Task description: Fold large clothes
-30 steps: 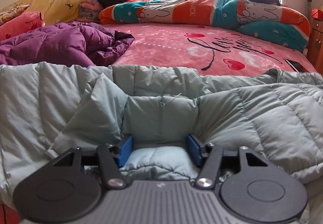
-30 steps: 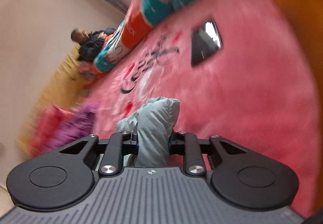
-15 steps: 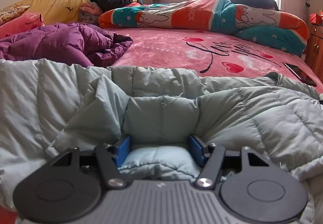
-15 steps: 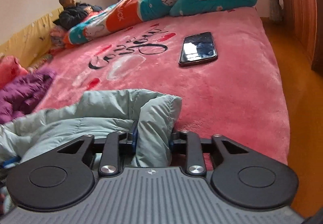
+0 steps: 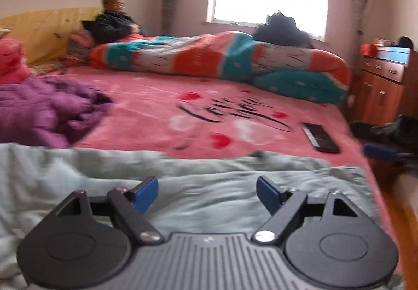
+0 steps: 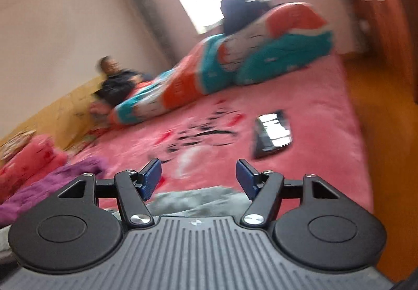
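The purple jacket [image 5: 49,110] lies bunched at the left of the pink bed [image 5: 156,107]. The grey-green down jacket [image 5: 209,175] lies spread across the near edge. Above it the left gripper [image 5: 207,192] is opening, its jaws wide apart with nothing between them. The right gripper [image 6: 198,179] is opening too, empty, over the jacket's end. A phone [image 5: 320,137] lies at the right.

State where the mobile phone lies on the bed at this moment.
The phone lies flat on the pink blanket near the bed's right edge in the left wrist view, beyond the grey-green jacket and before the rolled quilt.
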{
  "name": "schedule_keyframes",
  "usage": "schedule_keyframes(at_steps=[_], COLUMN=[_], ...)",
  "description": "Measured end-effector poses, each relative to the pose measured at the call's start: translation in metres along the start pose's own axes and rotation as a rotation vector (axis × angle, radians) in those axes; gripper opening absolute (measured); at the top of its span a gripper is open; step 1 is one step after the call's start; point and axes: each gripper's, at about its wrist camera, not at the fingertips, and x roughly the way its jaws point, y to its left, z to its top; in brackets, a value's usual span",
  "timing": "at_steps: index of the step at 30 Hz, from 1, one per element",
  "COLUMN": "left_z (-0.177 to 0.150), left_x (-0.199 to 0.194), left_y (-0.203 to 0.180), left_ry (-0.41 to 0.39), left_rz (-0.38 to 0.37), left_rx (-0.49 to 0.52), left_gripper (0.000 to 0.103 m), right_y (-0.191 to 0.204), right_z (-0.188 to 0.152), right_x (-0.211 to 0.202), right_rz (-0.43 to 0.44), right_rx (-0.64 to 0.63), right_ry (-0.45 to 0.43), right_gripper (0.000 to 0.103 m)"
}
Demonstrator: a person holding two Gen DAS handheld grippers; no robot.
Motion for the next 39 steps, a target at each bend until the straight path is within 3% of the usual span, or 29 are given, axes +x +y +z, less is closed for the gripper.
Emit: schedule_keyframes(at_steps=[4,8,13,15,21,23,26,30,33,35,39], left_z=[-0.010,-0.025,-0.036,-0.039,-0.037,-0.028,-0.017,-0.004,-0.004,-0.010,-0.026], left_x=[0.028,0.043,0.049,0.052,0.054,0.047,0.025,0.009,0.010,0.013,0.021], left_y=[-0.014,-0.003,0.002,0.004,0.007,0.009,0.020,0.048,0.080,0.100,0.119], left_ry=[0.048,0.085,0.082,0.071,0.077,0.081,0.014,-0.023,0.002,0.028,0.066], left_rz=[0.020,0.032,0.017,0.008,0.003,-0.006,-0.042,0.084,0.198,0.219,0.229], left_rx=[0.003,-0.055,-0.073,-0.076,-0.087,-0.101,-0.147,-0.124,-0.173,-0.235,-0.308], left_gripper=[0.082,0.085,0.088,0.089,0.089,0.089,0.089,0.089,0.089,0.089,0.089], right_y=[0.008,-0.017,-0.023,-0.019,0.009,0.010,0.009,0.014,0.026,0.033,0.036], right_z=[-0.012,-0.023,-0.033,-0.037,-0.054,-0.053,-0.053,-0.044,-0.035,-0.030,-0.043], right_x=[0.016,0.042,0.060,0.061,0.061,0.065,0.059,0.048,0.036,0.028,0.040], right_rz=[0.015,0.019,-0.044,-0.068,-0.176,-0.186,-0.171,-0.143,-0.090,-0.041,0.013], right_rx=[-0.039,0.089,0.042,-0.018,-0.260,-0.280,-0.265,-0.209,-0.184,-0.189,-0.157], right_ry=[0.099,0.229,0.281,0.282,0.262,0.259,0.252,0.223,0.180,0.156,0.232], right_gripper=[0.082,0.076,0.045,0.042,0.044,0.045,0.047,0.058,0.064,0.069,0.069])
